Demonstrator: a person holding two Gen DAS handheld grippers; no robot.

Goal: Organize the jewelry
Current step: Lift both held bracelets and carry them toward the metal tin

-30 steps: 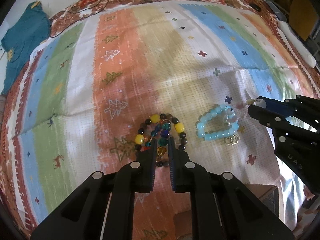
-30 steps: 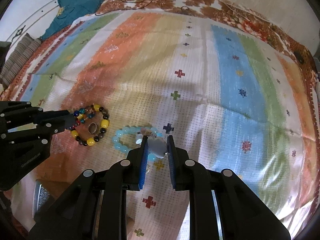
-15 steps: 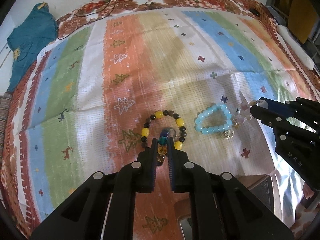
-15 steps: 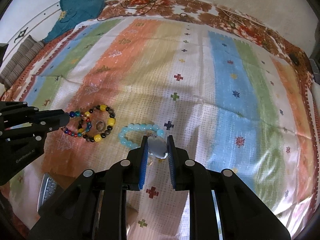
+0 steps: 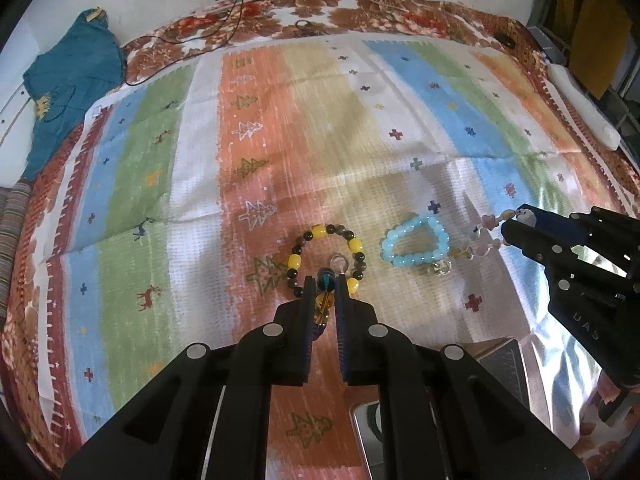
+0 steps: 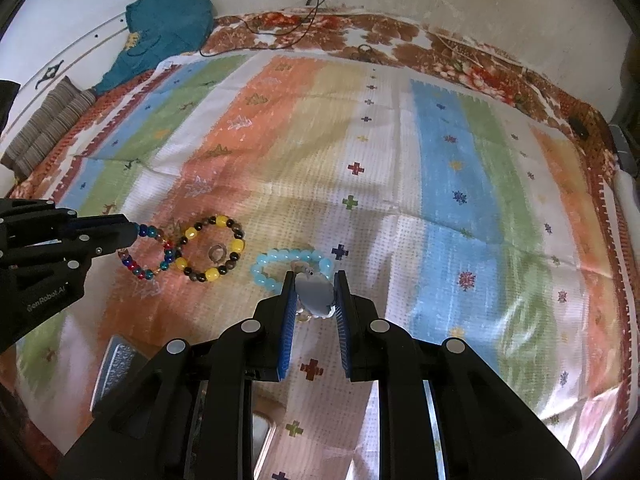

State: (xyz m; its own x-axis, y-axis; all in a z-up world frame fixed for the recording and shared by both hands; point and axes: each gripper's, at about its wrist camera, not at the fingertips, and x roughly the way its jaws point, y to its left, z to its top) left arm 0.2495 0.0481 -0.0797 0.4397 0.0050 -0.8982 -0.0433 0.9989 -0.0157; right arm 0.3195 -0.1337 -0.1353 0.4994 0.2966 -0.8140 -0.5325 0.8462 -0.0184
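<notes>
Multicoloured bracelet (image 5: pixel 325 292) between left fingers (image 5: pixel 307 300)

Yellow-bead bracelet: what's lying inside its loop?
Inside the yellow-bead bracelet lies one small ring on the striped cloth. In the left wrist view the left claw, shut on a multicolor bracelet, covers the loop's near edge.

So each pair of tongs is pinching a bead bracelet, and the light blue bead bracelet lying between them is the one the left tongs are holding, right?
Not quite. The left tongs hold the multicoloured glass bead bracelet, as the right wrist view shows. The light blue bead bracelet lies free on the striped cloth, and the right tongs pinch a pale bead bracelet.
</notes>
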